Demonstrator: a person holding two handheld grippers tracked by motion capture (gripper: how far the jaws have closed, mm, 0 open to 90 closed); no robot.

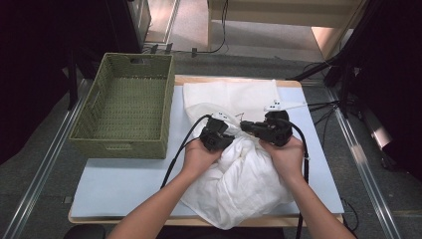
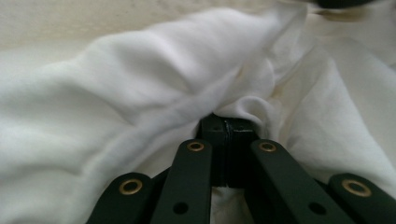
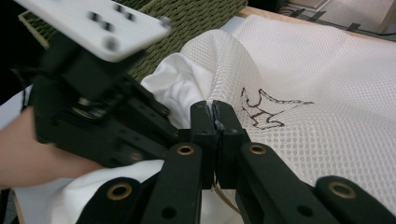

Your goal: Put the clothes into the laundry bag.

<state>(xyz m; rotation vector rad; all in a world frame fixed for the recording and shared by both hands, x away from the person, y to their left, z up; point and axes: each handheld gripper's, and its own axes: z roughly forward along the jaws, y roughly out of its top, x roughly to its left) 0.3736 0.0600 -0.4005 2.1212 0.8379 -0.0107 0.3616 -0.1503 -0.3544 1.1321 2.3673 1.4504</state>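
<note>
A crumpled white cloth point(image 1: 239, 184) lies bunched on the table's near half, partly over a white mesh bag point(image 1: 224, 94) spread behind it. My left gripper point(image 1: 230, 140) is shut on a fold of the cloth point(image 2: 116, 93), its jaws point(image 2: 227, 127) pressed together with fabric pinched at the tips. My right gripper point(image 1: 245, 125) points left and is shut on the mesh bag's edge point(image 3: 224, 70), with its tips point(image 3: 215, 112) beside a brown star drawn on the mesh point(image 3: 264, 109). The two grippers nearly touch, and the left one's white plate point(image 3: 98, 23) sits close in the right gripper view.
A green woven basket point(image 1: 124, 104) stands empty at the table's left, its wall point(image 3: 187, 18) just behind the grippers. A light blue mat point(image 1: 124, 184) covers the wooden tabletop. Cables trail from both grippers toward the person.
</note>
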